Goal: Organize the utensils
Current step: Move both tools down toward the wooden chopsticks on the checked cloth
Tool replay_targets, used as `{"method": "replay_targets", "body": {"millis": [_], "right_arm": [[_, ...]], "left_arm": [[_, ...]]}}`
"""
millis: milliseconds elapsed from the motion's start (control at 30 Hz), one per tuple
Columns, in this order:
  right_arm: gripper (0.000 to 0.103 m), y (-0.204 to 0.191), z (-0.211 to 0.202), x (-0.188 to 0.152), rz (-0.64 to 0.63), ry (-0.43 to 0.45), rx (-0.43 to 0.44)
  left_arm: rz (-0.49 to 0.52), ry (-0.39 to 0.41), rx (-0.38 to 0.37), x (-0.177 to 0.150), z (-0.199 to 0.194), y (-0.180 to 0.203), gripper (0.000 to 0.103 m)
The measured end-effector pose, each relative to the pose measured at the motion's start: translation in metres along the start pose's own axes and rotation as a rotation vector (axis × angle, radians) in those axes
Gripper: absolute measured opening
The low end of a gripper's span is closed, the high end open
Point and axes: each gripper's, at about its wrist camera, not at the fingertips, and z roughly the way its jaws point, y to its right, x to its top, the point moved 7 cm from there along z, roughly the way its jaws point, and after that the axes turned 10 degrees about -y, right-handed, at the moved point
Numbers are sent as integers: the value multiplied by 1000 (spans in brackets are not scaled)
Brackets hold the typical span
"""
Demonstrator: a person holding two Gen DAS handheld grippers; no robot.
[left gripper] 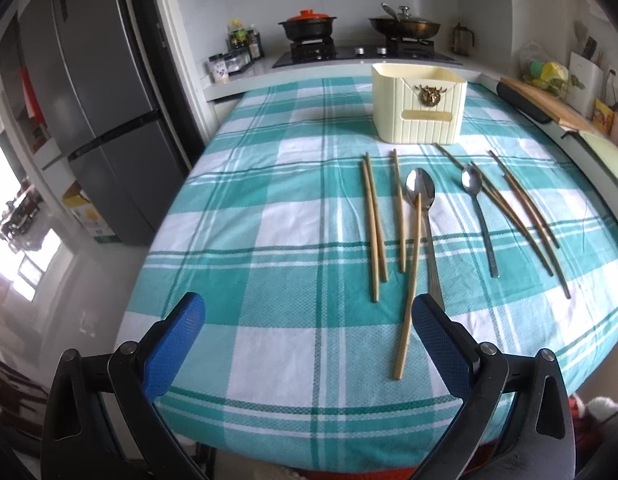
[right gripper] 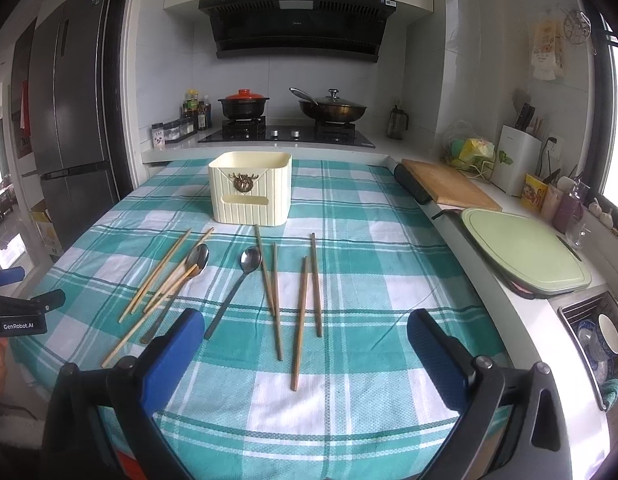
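both grippers hover at the near table edge: left gripper fingers spread, empty; right gripper fingers spread, empty. chopsticks and two spoons lie loose mid-cloth. cream holder stands behind them.

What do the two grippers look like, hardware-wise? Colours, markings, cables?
Both match: the left gripper and right gripper have black angular finger arms with triangular cutouts and silver pivot bolts, tipped with blue textured pads. In the right wrist view, the left unit's black body carries white "GenRobot.AI" lettering. No cables visible. A bit of bare skin shows at that view's left edge; no sleeve discernible.
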Motion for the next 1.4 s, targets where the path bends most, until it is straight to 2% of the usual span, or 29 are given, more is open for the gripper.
{"method": "replay_targets", "body": {"millis": [233,400,567,800,967,1100,1200,1300,1400], "right_arm": [[103,5,16,4,7,-24,-3],[103,11,32,7,32,-44,41],[103,19,57,7,88,-91,118],[103,39,108,10,28,-210,51],[103,48,149,25,33,-232,113],[103,45,178,27,5,-289,129],[103,41,181,29,-2,-288,132],[103,41,182,28,3,-289,135],[103,41,178,29,14,-285,142]], "left_arm": [[9,-15,9,9,11,4,103],[20,-4,-7,18,17,4,103],[-12,-13,-70,32,31,-8,103],[1,-61,-191,68,65,-5,103],[33,-126,-278,82,105,16,102],[68,-177,-259,79,136,23,102],[62,-200,-264,78,149,20,102],[72,-183,-272,81,149,20,102],[96,-185,-235,83,155,22,102]]}}
